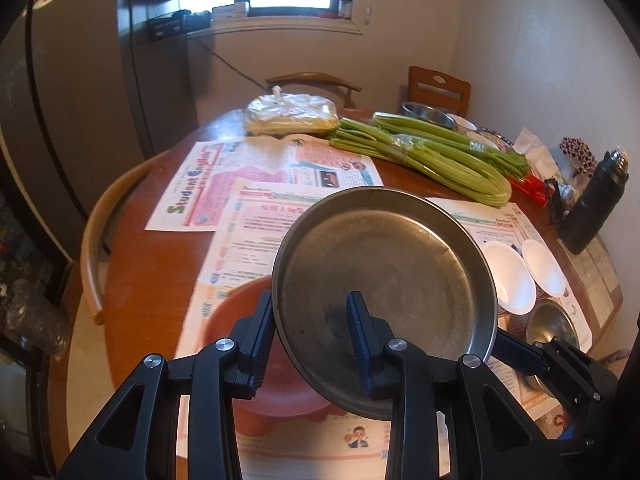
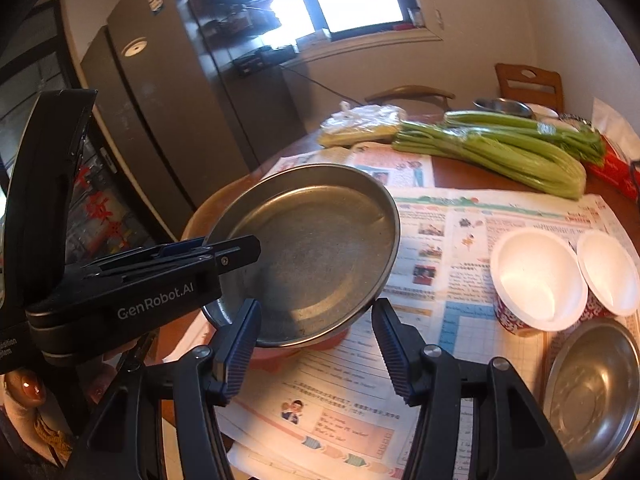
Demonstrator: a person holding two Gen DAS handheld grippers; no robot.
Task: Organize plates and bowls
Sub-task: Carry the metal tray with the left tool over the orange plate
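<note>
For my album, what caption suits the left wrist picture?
Left tool clamps the rim of a metal plate, lifted over a red bowl.

- Red-brown bowl (image 1: 240, 320) – mostly hidden under the steel plate (image 1: 380, 272) and the left gripper (image 1: 308, 344); right wrist view shows only a sliver at the plate's lower edge.
- Steel bowl (image 2: 592, 392) – cut off at the frame's right edge in the right wrist view.
- Newspaper (image 2: 460, 240) – body text too small to read.
- Dishes behind the celery (image 1: 420, 148) – partly hidden, count unclear.
- Small items beside the black flask (image 1: 596, 200) – unidentifiable.
</note>
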